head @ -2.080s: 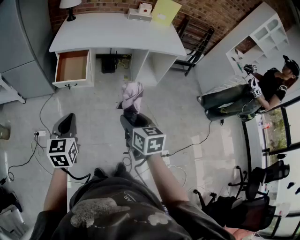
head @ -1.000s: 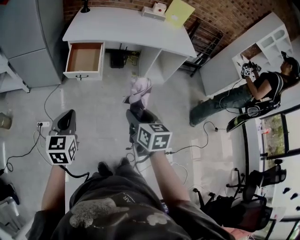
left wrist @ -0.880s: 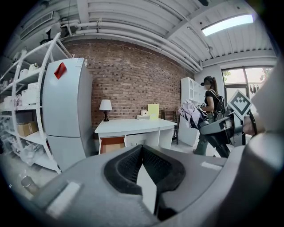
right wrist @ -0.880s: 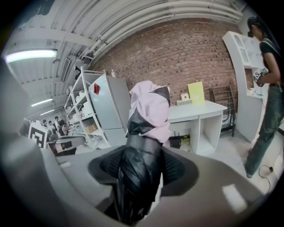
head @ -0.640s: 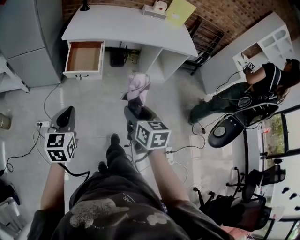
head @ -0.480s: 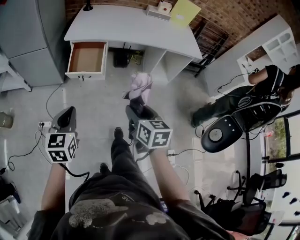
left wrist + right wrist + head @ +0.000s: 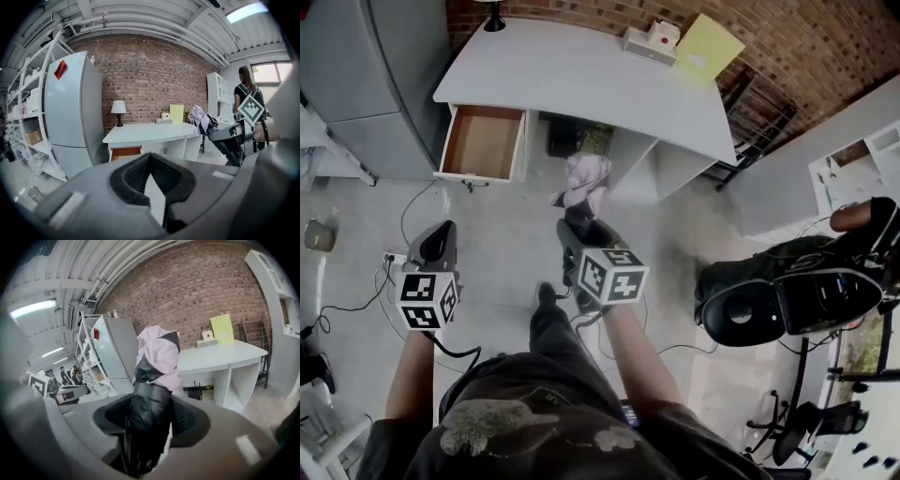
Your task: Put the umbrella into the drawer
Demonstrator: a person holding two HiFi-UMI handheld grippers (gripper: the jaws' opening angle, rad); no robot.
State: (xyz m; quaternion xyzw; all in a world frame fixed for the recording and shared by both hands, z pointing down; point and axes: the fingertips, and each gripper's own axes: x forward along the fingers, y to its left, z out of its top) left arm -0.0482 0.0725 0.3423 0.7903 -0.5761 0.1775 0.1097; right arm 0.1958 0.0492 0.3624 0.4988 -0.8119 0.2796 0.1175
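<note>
- Grey concrete floor (image 7: 497, 234) spread under the standing person, with a brick wall at the far side and a white desk (image 7: 581, 75) set against it.
- The umbrella (image 7: 154, 376) was folded, black cloth at its near part and a pale pink bundle at its far end. It stuck out ahead of the right gripper (image 7: 578, 220), over the floor and just short of the desk.
- That gripper's jaws were closed on the black near part, the cloth bulging between the pads.
- The left gripper (image 7: 149, 157) held nothing, its jaw tips pressed together, off to the left and well apart from the umbrella.
- The drawer (image 7: 483, 142) stood pulled out at the desk's left end, with nothing visible inside, far and left of the umbrella.
- By its look the umbrella was light, soft and crushable outside, with a stiff core. The loose pink cloth could snag on the drawer's edge, so a hold on the firmer black part seemed right.
- A tall grey fridge (image 7: 366, 84) stood left of the desk.
</note>
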